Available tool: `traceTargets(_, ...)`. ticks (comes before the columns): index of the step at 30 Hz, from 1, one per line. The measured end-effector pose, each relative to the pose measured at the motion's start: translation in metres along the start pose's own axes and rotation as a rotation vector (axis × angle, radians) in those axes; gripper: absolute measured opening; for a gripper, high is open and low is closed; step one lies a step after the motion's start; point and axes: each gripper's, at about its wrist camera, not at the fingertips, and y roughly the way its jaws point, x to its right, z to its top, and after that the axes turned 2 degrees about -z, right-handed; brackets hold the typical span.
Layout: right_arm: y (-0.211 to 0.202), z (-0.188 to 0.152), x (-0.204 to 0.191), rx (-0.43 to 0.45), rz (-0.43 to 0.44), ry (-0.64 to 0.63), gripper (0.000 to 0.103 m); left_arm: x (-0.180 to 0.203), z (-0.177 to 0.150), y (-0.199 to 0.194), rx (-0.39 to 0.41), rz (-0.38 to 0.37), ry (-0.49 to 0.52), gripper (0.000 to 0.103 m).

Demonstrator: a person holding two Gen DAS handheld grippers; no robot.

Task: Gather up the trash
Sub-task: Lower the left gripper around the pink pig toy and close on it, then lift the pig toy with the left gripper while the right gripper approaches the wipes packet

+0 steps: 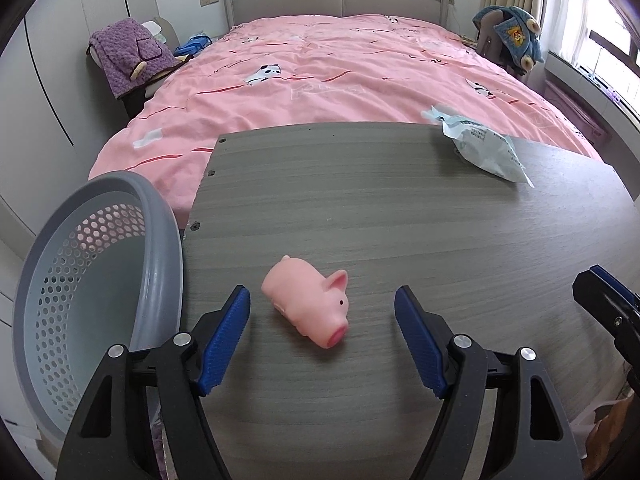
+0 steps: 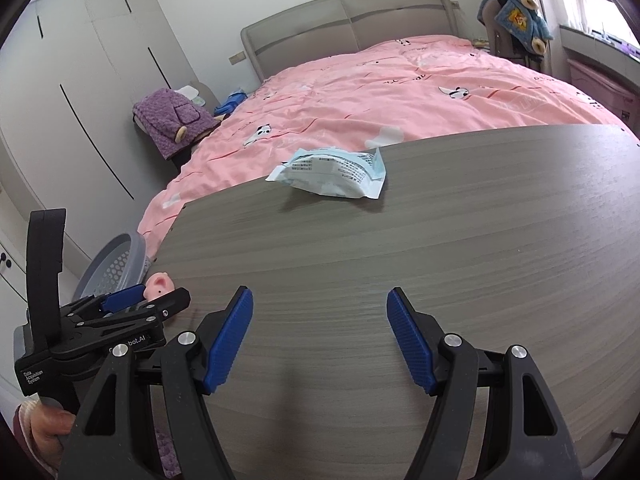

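While the left gripper (image 1: 322,312) hovers with fingers wide apart around the pink rubber pig toy (image 1: 310,309) (not touching), the right gripper (image 2: 320,316) gapes empty; crumpled pale-blue plastic wrapper (image 2: 334,174) sits upper-centre on the grey wood-grain counter (image 2: 440,240).

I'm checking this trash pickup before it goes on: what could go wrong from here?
1. The left gripper is open around the pink pig toy, which looks like no trash; it might end up in the grey basket.
2. The crumpled wrapper lies at the table's far edge; a clumsy nudge from the open right gripper could push it onto the bed.
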Motion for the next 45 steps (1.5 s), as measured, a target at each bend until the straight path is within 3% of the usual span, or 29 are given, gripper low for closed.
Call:
traceTargets(6, -0.001, 0.001, 0.006, 0.002, 0.001, 0.013, 0.068, -0.002, -0.001, 0.008, -0.026, -0.005, -0.016, 0.047)
traceTargets(7, -0.001, 0.001, 0.006, 0.003, 0.001, 0.015, 0.068, -0.003, -0.001, 0.008, -0.023, -0.011, -0.022, 0.039)
traceTargets(19, 0.002, 0.004, 0.009, 0.004, 0.0, 0.01, 0.068, -0.006, 0.008, -0.01, 0.012, -0.038, -0.035, 0.038)
traceTargets(28, 0.019, 0.052, 0.019, 0.016, -0.015, -0.102, 0.068, -0.001, 0.019, -0.036, 0.084, -0.032, -0.011, 0.038)
traceTargets(45, 0.082, 0.108, 0.016, -0.077, 0.076, -0.249, 0.081, -0.007, 0.041, -0.034, 0.091, -0.022, -0.037, 0.038)
